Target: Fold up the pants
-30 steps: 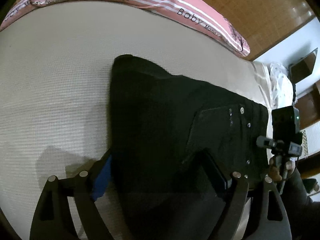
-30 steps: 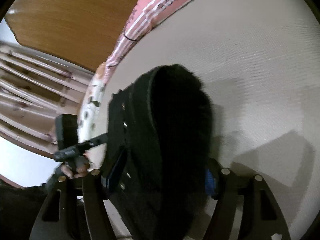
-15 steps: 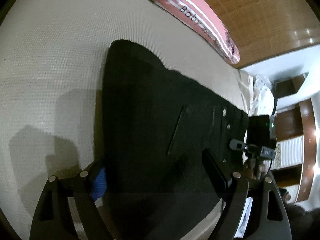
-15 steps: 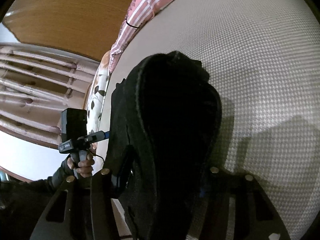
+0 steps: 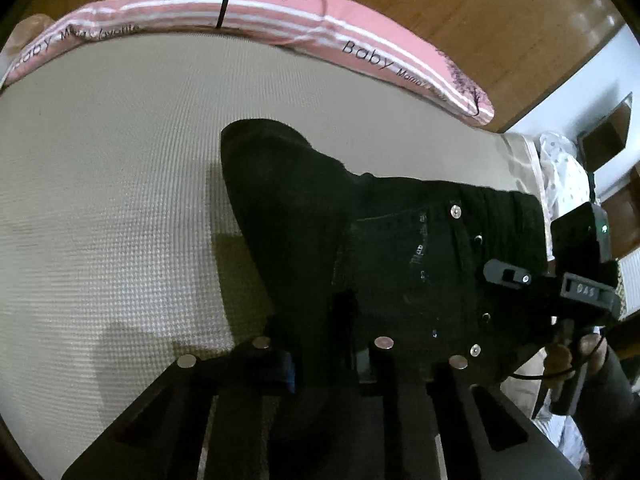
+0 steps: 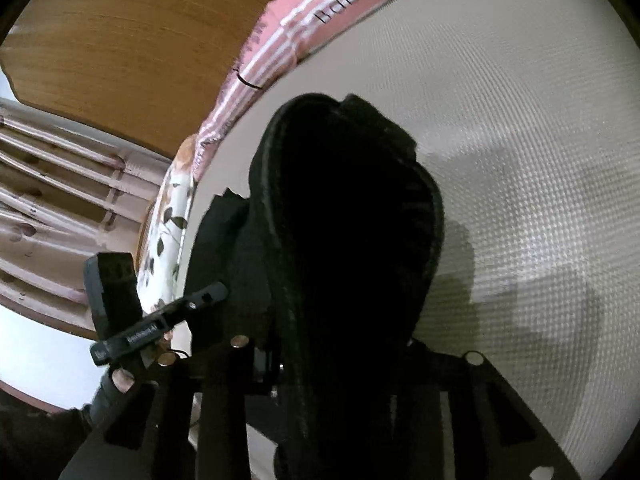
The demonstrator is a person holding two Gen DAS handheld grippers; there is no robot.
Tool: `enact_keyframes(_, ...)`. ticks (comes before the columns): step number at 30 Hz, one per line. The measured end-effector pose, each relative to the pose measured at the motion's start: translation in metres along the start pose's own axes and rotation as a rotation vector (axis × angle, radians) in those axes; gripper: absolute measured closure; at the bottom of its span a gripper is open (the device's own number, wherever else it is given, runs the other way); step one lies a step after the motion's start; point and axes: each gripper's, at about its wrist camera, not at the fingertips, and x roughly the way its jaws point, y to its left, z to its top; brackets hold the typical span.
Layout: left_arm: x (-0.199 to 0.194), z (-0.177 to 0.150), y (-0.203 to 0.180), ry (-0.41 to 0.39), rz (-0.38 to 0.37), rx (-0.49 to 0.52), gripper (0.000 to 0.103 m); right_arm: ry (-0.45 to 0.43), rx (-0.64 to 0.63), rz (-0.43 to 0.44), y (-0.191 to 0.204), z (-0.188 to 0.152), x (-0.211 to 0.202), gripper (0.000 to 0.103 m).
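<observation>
Black pants (image 5: pixel 360 216) lie on a beige bed sheet (image 5: pixel 100 200), with the waistband, rivets and a back pocket toward the right. My left gripper (image 5: pixel 320 356) is at the near edge of the pants; its jaws are closing and its pads pinch a fold of black fabric. In the right wrist view the pants (image 6: pixel 352 208) rise as a dark bunched ridge. My right gripper (image 6: pixel 336 360) is closing on that ridge, with cloth filling the gap and hiding the right pad. Each view shows the other gripper held in a hand, the right one (image 5: pixel 580 276) and the left one (image 6: pixel 132 320).
A pink striped pillow (image 5: pixel 280 20) printed "Baby" lies along the far edge of the bed against a wooden headboard (image 5: pixel 480 12). A white patterned cloth (image 6: pixel 168 232) lies at the bed's end. Bare sheet (image 6: pixel 520 160) spreads around the pants.
Both grippers' jaws have come together on the black fabric, the left one from wide open. Both hands rose slightly, lifting the gripped edge off the sheet.
</observation>
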Motion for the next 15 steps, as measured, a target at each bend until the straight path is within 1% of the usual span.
enact_keyframes(4,-0.012,0.002,0.012,-0.020,-0.041,-0.049,0.087,-0.022,0.036,0.033,0.016,0.002,-0.005,0.074)
enact_keyframes(6,-0.021,0.007,0.016,-0.046,-0.053,-0.051,0.087,-0.024,0.033,0.036,0.027,0.005,-0.004,0.074)
enact_keyframes(10,-0.039,0.024,0.030,-0.097,-0.024,-0.037,0.087,-0.023,-0.012,0.053,0.055,0.018,0.007,0.074)
enact_keyframes(13,-0.046,0.047,0.045,-0.122,0.002,-0.044,0.087,-0.022,-0.033,0.065,0.076,0.038,0.027,0.074)
enact_keyframes(15,-0.049,0.066,0.055,-0.136,0.030,-0.038,0.087,-0.021,-0.035,0.075,0.082,0.054,0.042,0.074)
